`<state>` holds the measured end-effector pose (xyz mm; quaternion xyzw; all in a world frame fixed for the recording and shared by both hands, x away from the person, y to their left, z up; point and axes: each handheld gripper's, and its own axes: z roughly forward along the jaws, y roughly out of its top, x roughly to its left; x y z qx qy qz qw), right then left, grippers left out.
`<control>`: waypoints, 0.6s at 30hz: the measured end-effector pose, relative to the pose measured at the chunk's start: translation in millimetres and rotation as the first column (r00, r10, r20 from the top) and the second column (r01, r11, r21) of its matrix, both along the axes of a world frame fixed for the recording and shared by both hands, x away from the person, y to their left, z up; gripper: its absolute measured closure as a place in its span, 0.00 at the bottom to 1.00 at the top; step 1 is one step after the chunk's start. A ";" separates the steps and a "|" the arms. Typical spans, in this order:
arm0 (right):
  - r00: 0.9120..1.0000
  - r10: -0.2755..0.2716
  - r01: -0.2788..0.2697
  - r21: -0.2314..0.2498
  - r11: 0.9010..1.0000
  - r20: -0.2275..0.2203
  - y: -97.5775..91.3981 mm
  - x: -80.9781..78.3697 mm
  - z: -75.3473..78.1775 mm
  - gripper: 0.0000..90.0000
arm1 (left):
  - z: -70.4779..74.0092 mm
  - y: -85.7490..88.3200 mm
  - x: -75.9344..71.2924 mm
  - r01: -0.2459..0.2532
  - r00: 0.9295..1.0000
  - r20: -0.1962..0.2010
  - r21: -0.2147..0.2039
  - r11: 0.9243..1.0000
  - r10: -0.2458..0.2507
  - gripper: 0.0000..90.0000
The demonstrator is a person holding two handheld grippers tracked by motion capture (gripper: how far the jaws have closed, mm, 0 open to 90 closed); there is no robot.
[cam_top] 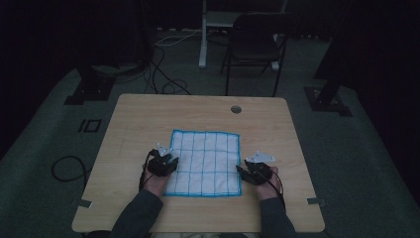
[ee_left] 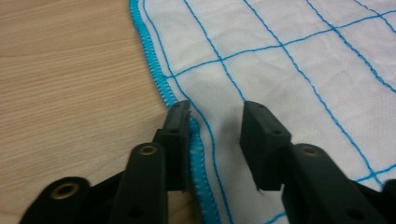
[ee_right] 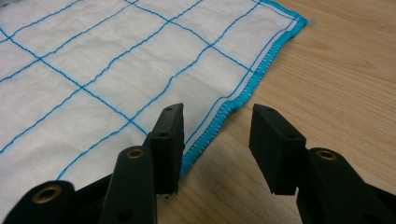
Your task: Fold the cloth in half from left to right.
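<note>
A pale wooden table point(cam_top: 148, 114) is seen with bare margins around a flat white cloth with blue grid stitching and a blue hem point(cam_top: 205, 161), laid near its front edge. The left gripper point(ee_left: 217, 116) and right gripper point(ee_right: 217, 121) are held open astride opposite hems.

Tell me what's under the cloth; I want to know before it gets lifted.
The cloth lies flat on the wooden table, which shows bare all round it. Whatever sits beneath its middle is covered; no bump shows.
</note>
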<state>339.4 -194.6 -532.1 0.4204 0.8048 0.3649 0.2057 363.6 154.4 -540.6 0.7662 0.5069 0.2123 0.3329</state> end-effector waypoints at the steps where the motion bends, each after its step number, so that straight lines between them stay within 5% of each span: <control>1: 1.000 0.000 0.000 0.001 1.000 -0.001 -0.1 -0.3 0.0 0.61 | 0.1 -0.5 -0.1 0.000 1.000 -0.001 -0.001 1.000 0.000 0.74; 10: 1.000 0.000 0.000 0.020 1.000 -0.007 -1.8 -0.6 -0.2 0.61 | -0.6 -3.3 -0.4 0.024 1.000 -0.009 -0.038 0.999 -0.024 0.95; 18: 1.000 -0.015 0.015 0.038 0.999 -0.008 -5.4 -3.7 -0.1 0.61 | -0.6 2.1 2.0 0.009 1.000 -0.021 -0.066 0.998 -0.011 0.97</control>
